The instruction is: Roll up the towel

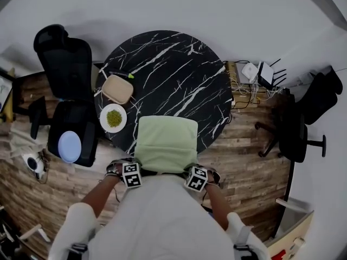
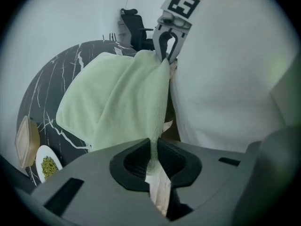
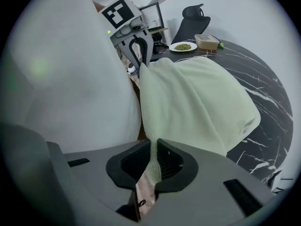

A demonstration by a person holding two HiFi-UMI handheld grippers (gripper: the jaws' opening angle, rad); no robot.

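Gripping the near edge: the opening step of the roll. The pale green terry towel (image 1: 165, 142) lies over the near part of the round black, white-veined marble surface (image 1: 162, 58), its near edge held up past the rim toward the person. The left claw (image 2: 154, 147) pinches one near corner and the right claw (image 3: 153, 150) the other, both pressed tight on cloth. The next move likely calls for turning that edge over and forward, claws in step, so the roll starts even. A small sewn tag (image 3: 244, 130) sits at a far corner — print too small to read.
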